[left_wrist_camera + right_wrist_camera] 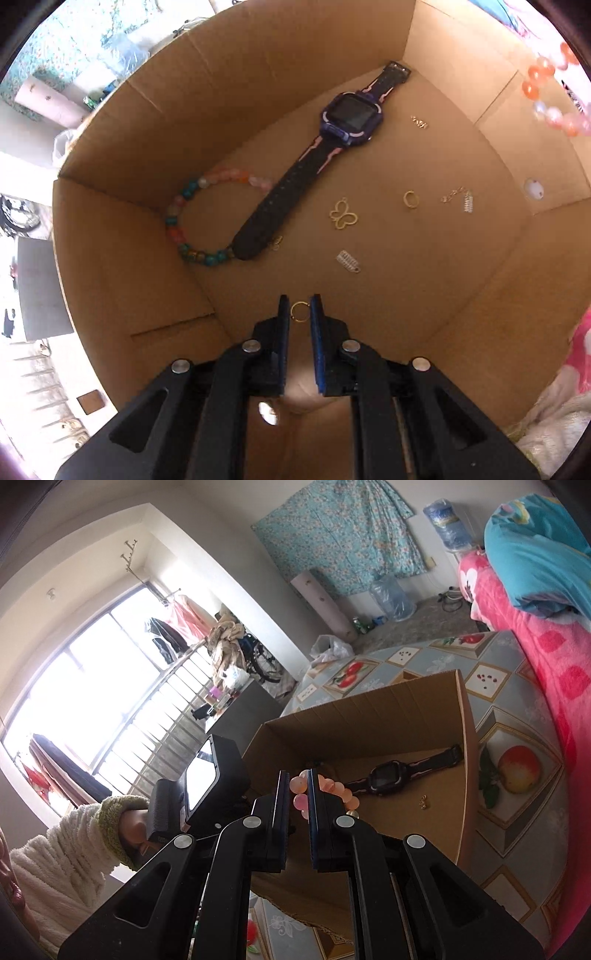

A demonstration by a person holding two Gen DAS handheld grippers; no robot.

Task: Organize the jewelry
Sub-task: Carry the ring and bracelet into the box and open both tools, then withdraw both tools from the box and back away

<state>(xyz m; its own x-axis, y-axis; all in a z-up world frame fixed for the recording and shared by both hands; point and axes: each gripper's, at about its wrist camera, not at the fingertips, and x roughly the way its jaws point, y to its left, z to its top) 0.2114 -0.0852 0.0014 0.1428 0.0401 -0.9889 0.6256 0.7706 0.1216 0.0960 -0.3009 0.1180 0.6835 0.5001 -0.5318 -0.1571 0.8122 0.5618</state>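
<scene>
**Both grippers carry jewelry at the cardboard box**

The left gripper (300,308) points down into the open cardboard box (122,229), its jaws nearly closed and pinching a small gold ring (298,313) between the fingertips. On the box floor lie a dark watch (321,155) with pink-lined strap, stretched diagonally, and a multicoloured bead bracelet (192,225) beside it, partly under the strap's lower end. Scattered nearby are a gold butterfly pendant (343,214), a second gold ring (410,199), a silver clip (348,260), a small chain piece with a silver charm (460,197) and a tiny gold piece (419,121) near the watch face.

The right gripper (298,788) hovers at the near rim of the box, jaws clamped on a pink bead bracelet (325,792), whose beads hang out to the right of the fingers. A sleeve (59,853) of cream fleece shows at lower left. The box sits on a fruit-patterned tablecloth (517,775).
</scene>
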